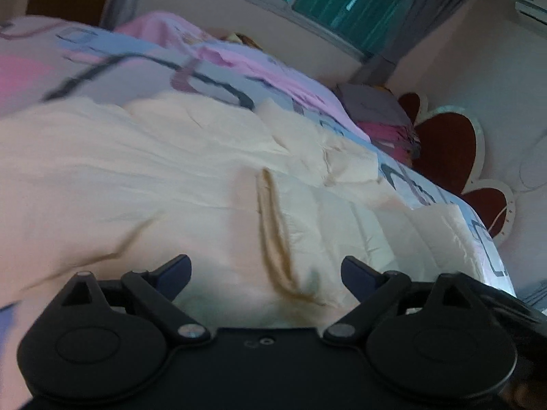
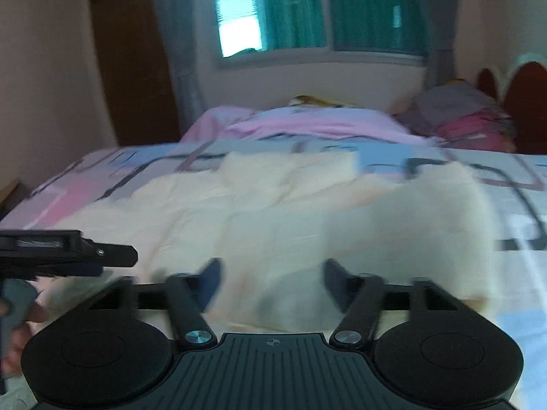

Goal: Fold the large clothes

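Observation:
A large cream-coloured garment (image 1: 171, 177) lies spread and wrinkled on the bed, with a raised fold (image 1: 273, 225) running towards my left gripper. My left gripper (image 1: 266, 273) is open and empty, just above the garment's near part. In the right wrist view the same garment (image 2: 290, 212) covers the bed's near half. My right gripper (image 2: 271, 282) is open and empty over the garment's near edge. The left gripper (image 2: 112, 256) shows at the left of that view, side on.
The bed has a patterned sheet (image 1: 102, 58) in pink, blue and white. A pink cloth (image 2: 307, 123) and a pile of folded clothes (image 2: 465, 116) lie at the far side. A red and white headboard (image 1: 454, 150) stands at the right. A window (image 2: 307, 10) is behind.

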The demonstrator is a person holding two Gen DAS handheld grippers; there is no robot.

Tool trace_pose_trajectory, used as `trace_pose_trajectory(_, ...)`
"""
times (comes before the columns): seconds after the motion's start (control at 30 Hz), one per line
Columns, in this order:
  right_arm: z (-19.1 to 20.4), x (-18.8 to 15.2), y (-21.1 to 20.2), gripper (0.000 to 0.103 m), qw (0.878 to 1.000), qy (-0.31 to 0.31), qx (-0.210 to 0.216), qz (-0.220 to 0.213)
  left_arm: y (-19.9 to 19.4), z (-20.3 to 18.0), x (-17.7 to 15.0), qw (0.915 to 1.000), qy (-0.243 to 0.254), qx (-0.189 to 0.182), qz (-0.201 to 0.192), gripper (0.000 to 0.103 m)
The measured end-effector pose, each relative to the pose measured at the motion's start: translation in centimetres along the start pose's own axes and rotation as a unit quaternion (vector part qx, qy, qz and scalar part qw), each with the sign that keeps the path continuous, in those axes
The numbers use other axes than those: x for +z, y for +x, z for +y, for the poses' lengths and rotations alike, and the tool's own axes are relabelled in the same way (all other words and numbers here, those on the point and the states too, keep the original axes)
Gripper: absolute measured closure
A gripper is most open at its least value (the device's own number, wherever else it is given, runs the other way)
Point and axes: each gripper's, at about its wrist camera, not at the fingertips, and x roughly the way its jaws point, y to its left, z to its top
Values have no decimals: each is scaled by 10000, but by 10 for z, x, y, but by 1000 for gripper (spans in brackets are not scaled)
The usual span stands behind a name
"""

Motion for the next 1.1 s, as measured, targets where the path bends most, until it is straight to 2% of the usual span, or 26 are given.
trace_pose_trajectory(0.07,-24,0,-14,50,9995,212,-220,-86,14,-2,3,9998,-54,-163,112,16)
trace_pose_trajectory(0.13,-47,-1,-27,50,9979,488,-406,-139,30,-4,6,9990,-105,-340,288,34)
trace_pose_trajectory(0.17,-59,-2,-33,50,9963,658,-520,-160,36,-5,7,9986,-76,-382,350,58)
trace_pose_trajectory(0.2,-69,-5,-37,51,9948,818,-595,-157,41,-8,7,9986,31,-376,358,91)
trace_pose_trajectory(0.27,-89,-8,-42,52,9908,1117,-743,-176,39,-14,9,9992,179,-282,203,94)
trace_pose_trajectory(0.37,-106,-8,-44,54,9869,1260,-997,-152,10,-19,13,9984,364,-57,-421,95)
trace_pose_trajectory(0.47,-120,-13,-42,59,9846,1323,-1140,44,-13,-9,13,9953,501,361,-742,95)
trace_pose_trajectory(0.6,-130,-25,-12,80,9813,1327,-1276,562,0,10,2,9968,414,629,-276,95)
trace_pose_trajectory(0.67,-136,-25,-9,82,9788,1419,-1340,618,3,8,-2,9962,429,694,-291,95)
trace_pose_trajectory(0.73,-139,-23,-13,82,9803,1346,-1359,484,5,9,-4,9964,364,706,-281,95)
trace_pose_trajectory(0.8,-140,-15,-15,82,9830,1213,-1337,325,0,11,-2,9953,378,846,-285,77)
trace_pose_trajectory(0.83,-141,-9,-15,82,9841,1152,-1327,249,-6,10,-1,9935,452,959,-417,69)
trace_pose_trajectory(0.87,-143,-2,-13,82,9853,1103,-1293,172,-15,6,1,9911,616,1009,-609,49)
trace_pose_trajectory(0.9,-144,5,-7,82,9863,1047,-1266,135,-21,-1,3,9876,802,1046,-847,36)
trace_pose_trajectory(0.93,-144,13,1,82,9877,965,-1226,104,-22,-6,5,9855,935,1039,-961,36)
trace_pose_trajectory(1.1,-138,50,55,82,9933,568,-1009,-12,15,-38,23,9832,1481,732,-779,41)
